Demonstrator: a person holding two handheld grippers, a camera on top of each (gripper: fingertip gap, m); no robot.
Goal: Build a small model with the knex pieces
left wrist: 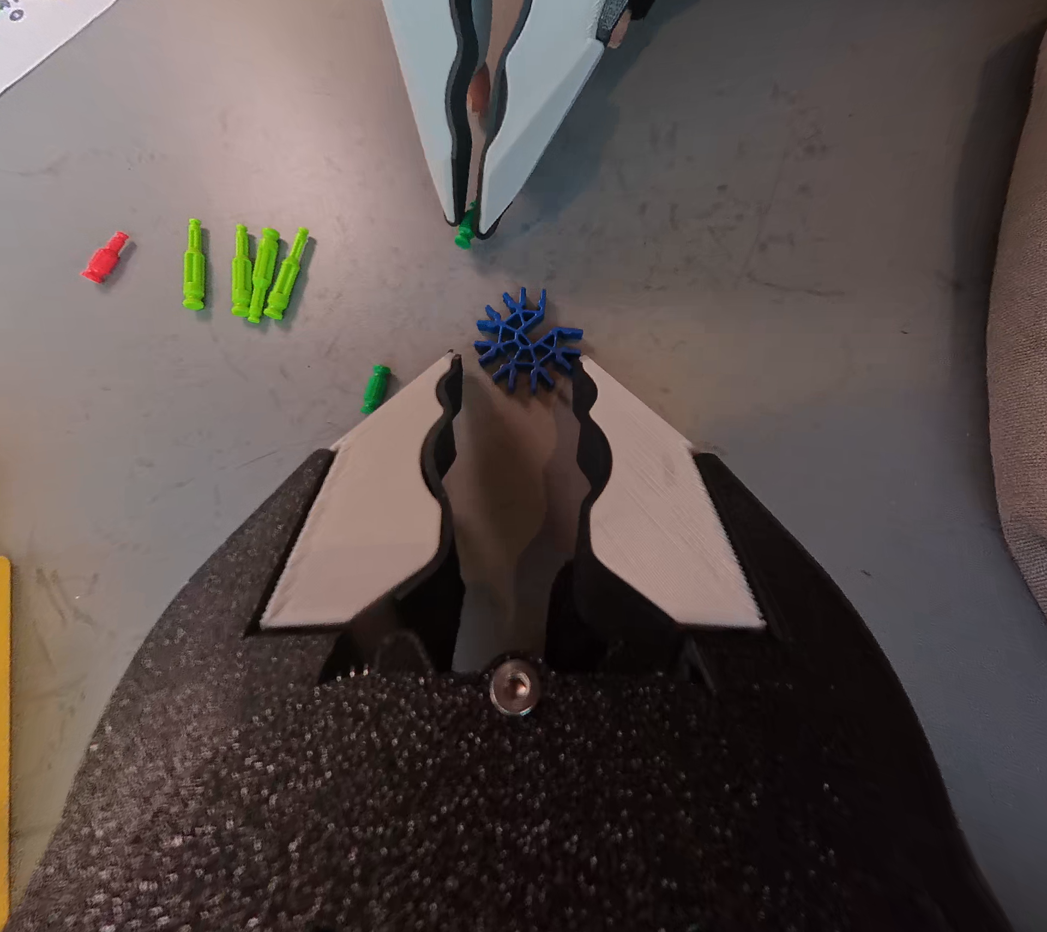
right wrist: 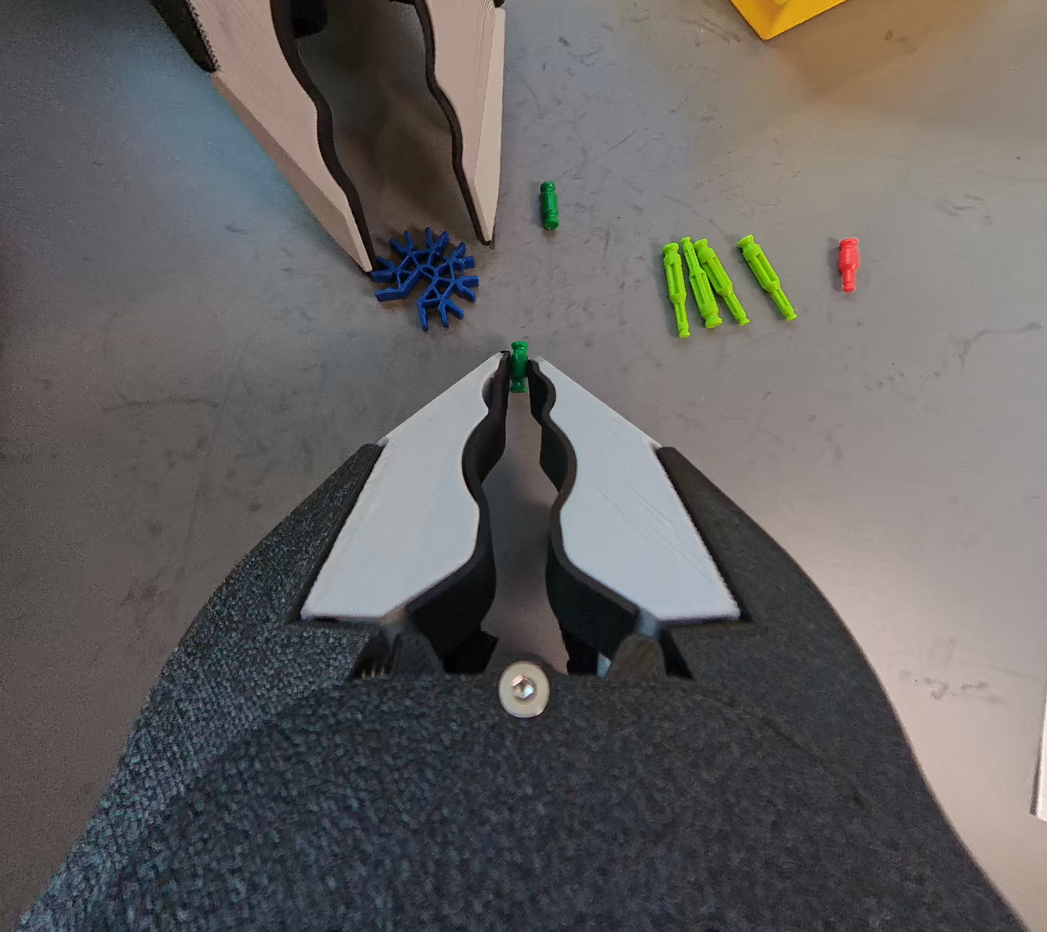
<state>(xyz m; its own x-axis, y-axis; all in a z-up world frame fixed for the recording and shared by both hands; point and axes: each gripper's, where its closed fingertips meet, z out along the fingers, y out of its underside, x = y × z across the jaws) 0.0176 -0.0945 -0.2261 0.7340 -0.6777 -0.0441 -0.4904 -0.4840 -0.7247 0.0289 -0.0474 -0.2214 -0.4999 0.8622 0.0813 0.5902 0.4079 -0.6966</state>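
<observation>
Left wrist view: the left gripper (left wrist: 518,363) is spread wide at frame centre, its tips flanking a flat blue snowflake connector (left wrist: 527,338) on the grey table (left wrist: 736,225). It looks light, rigid and thin, best gripped across its edges.

Right wrist view: the right gripper (right wrist: 518,366) pinches a small dark green rod (right wrist: 518,365), a light, stiff piece held at mid-shaft. Lime rods (right wrist: 719,284) lie at right.

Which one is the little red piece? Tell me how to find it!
Start on the grey table and find the row of four lime green rods. Just beyond the row's far end, away from the blue snowflake piece, lies the red piece alone. It is shorter than the rods and the only red one.
</observation>
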